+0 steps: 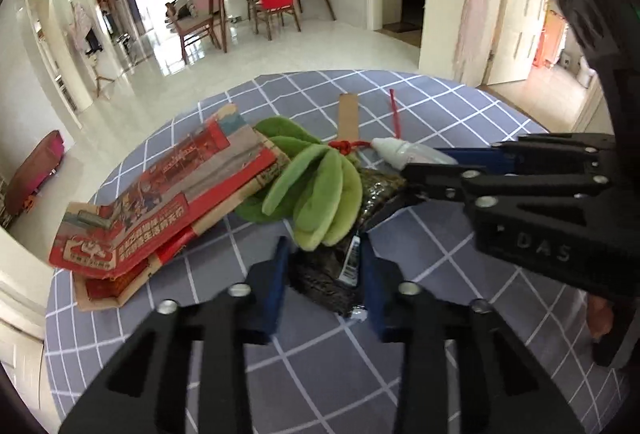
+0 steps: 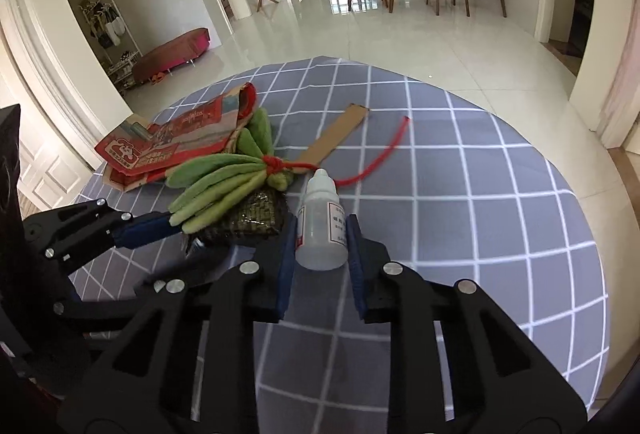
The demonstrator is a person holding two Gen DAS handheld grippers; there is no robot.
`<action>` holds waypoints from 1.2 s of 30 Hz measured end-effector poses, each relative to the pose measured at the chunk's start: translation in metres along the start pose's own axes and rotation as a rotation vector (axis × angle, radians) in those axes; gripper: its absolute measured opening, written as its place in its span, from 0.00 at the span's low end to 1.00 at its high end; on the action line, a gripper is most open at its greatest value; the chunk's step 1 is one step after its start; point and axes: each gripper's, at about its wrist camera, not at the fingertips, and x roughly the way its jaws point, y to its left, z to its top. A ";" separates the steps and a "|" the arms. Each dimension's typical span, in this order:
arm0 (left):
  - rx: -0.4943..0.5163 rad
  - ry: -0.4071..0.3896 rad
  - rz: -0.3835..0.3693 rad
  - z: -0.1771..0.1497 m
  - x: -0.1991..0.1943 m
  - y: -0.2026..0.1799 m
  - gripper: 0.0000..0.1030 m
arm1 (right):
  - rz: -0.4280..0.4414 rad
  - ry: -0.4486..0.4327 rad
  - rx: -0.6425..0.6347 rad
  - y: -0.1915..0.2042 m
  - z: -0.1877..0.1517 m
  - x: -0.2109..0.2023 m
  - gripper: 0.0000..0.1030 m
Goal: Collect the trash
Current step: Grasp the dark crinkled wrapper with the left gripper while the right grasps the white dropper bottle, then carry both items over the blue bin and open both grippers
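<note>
1. While both tongs reach over the table, the right tongs are nearly closed, their blue pads pressed on either side of a small white bottle lying on the cloth.
2. Just left of the bottle lies a dark wrapper; the left tongs are narrowed around its near end, pads against it.
3. A green plush tied with red cord rests on the wrapper's far part, beside the bottle.
4. Beyond the plush, left of the bottle, lies a red carton, flattened.
5. A cardboard strip lies past the bottle's cap.
</note>
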 end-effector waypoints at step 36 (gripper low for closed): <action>0.106 -0.043 -0.207 -0.031 -0.089 -0.313 0.13 | -0.108 -0.283 0.299 -0.179 -0.218 -0.288 0.23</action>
